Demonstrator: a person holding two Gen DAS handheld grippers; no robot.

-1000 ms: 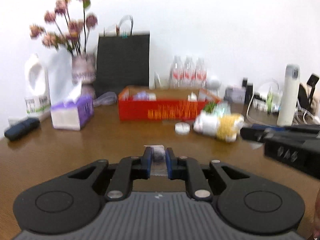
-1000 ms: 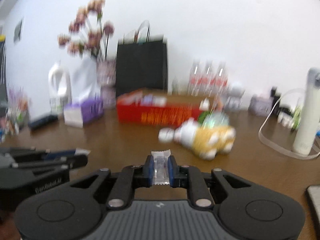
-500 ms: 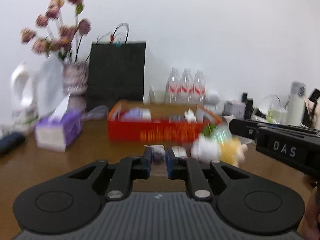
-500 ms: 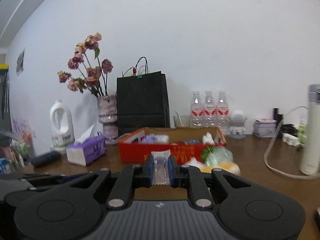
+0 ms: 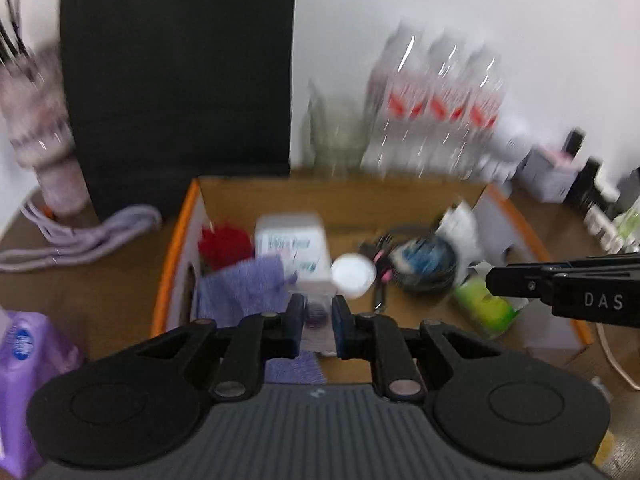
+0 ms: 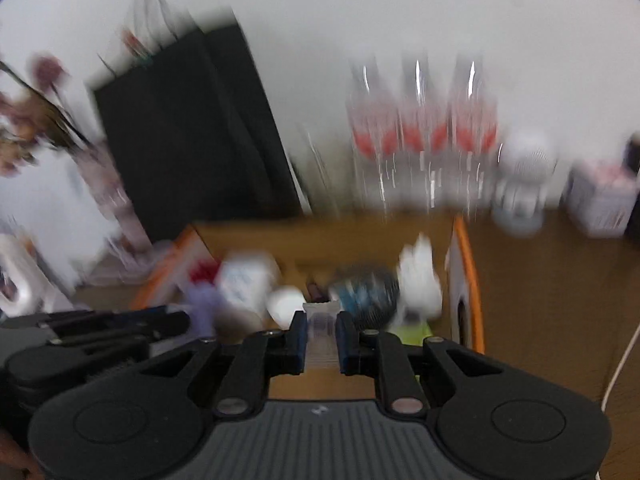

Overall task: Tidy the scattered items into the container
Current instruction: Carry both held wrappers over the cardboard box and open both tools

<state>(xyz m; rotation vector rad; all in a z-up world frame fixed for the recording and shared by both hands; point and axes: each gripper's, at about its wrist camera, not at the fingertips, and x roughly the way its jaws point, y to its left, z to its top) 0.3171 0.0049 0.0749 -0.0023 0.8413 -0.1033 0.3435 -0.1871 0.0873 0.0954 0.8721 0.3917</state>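
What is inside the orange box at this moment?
The orange box holds a red fluffy item, purple cloth, white carton, white disc, blue-black bundle, green packet. Anything beneath them is covered.

White wall [image 5: 480,8], brown table [image 5: 100,280]

Domestic or office tabletop setting.
Brown wooden tabletop [image 5: 100,280] against white wall, bearing black paper bag [image 5: 176,80], clear water bottles [image 6: 420,136], purple tissue pack [image 5: 28,364].
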